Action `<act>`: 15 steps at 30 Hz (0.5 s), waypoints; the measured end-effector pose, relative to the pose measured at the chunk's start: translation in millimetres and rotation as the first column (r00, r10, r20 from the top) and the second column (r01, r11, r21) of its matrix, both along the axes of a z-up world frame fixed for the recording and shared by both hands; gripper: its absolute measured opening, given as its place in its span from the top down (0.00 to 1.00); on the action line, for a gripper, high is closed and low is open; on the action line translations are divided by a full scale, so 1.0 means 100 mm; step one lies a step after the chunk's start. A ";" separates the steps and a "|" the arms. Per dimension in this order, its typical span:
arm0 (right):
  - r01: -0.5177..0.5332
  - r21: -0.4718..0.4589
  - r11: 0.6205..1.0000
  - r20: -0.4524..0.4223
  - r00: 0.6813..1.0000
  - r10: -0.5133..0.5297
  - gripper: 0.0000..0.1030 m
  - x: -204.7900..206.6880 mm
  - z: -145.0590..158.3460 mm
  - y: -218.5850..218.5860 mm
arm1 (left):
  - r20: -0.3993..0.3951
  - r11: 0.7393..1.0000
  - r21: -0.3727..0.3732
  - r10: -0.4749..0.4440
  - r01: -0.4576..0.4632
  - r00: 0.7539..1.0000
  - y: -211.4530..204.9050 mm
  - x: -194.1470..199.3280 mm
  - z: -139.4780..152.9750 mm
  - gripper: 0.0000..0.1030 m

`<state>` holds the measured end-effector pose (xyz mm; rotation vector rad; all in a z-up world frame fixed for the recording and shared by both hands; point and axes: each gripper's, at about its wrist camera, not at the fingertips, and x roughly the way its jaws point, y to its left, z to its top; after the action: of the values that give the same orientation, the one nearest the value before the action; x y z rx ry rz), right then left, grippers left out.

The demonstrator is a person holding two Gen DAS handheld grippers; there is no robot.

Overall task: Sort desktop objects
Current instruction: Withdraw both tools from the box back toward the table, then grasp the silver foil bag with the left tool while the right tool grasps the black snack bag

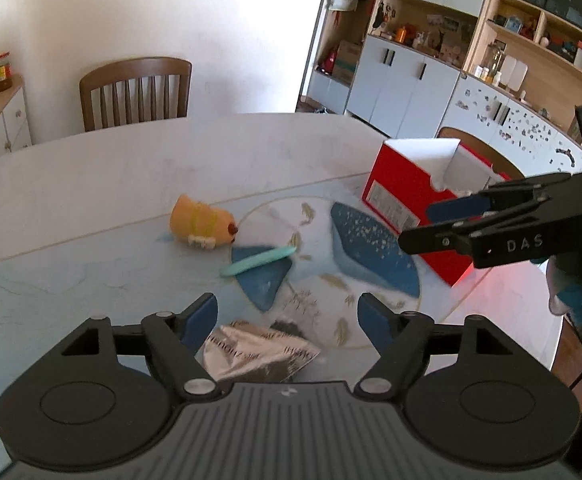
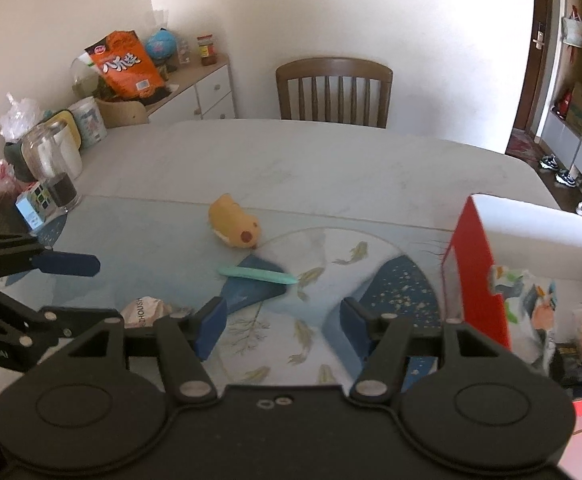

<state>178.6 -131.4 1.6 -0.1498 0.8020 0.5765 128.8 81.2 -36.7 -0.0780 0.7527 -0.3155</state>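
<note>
A yellow plush toy [image 1: 201, 222] lies on the table mat, also in the right wrist view [image 2: 235, 226]. A teal pen-like stick [image 1: 257, 260] lies in front of it, also in the right wrist view [image 2: 257, 274]. A crumpled silver wrapper [image 1: 257, 350] lies just below my open, empty left gripper [image 1: 287, 320]; it also shows in the right wrist view [image 2: 147, 310]. A red box [image 2: 479, 276] with a white inside holds several packets. My right gripper [image 2: 283, 322] is open and empty beside the box. It shows in the left wrist view [image 1: 431, 226] in front of the red box [image 1: 403, 196].
A wooden chair [image 2: 333, 92] stands at the table's far side. Jars, a cube and bags [image 2: 55, 168] crowd the table's left edge by a sideboard. White cabinets and shelves [image 1: 431, 80] stand at the back right.
</note>
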 end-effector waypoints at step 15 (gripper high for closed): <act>-0.044 -0.005 0.999 -0.018 0.999 0.044 0.27 -0.11 -0.16 0.28 | -0.009 0.994 0.045 -0.102 0.102 0.995 0.07 -0.02 -0.43 0.14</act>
<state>167.6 -103.8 -14.8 -0.1673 0.8187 0.6179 126.9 88.2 -80.0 0.0027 0.7719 -0.3950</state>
